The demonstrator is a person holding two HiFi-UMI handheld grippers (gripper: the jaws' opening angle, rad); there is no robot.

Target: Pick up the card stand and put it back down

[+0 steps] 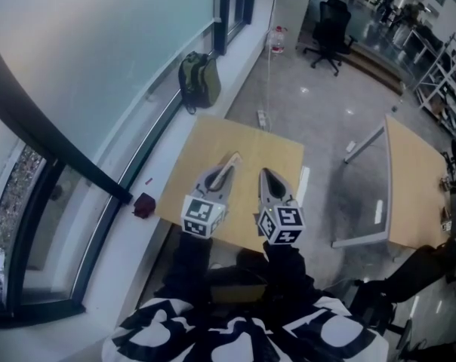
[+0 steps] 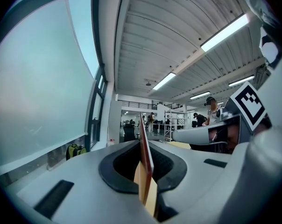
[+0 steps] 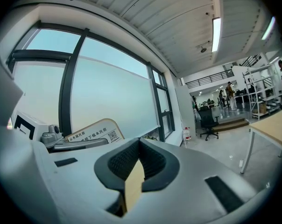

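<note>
Holding the card stand (image 2: 145,162) in the left gripper (image 1: 217,179): jaws are nearly together, with the thin board edge-on between the pads. The right gripper (image 1: 267,178) sits just beside it with its jaws closed at the tips. There's nothing in it, and the tan sliver under the pads looks like table (image 1: 190,149) seen through the gap.

Stand location: over the middle of the table, printed face and rounded top showing in the right gripper view. Can't tell whether its base is touching the tabletop or clear of it, since the base is hidden.

Handling, my read:
- Light, stiff flat panel, prob. wood or board. Weight is no issue.
- Thin, so little pad area. It can pivot in the grip if bumped or swung fast.
- Smooth faces, so it may slip w/ a weak pinch. An edge or corner could chip if dropped.
- Best hold is across the flat faces, near the centreline and fairly low, as the current grip seems to be.
- For the put-down, keep it upright, land the base flat, then release. A tilted landing prob. tips it over.
</note>
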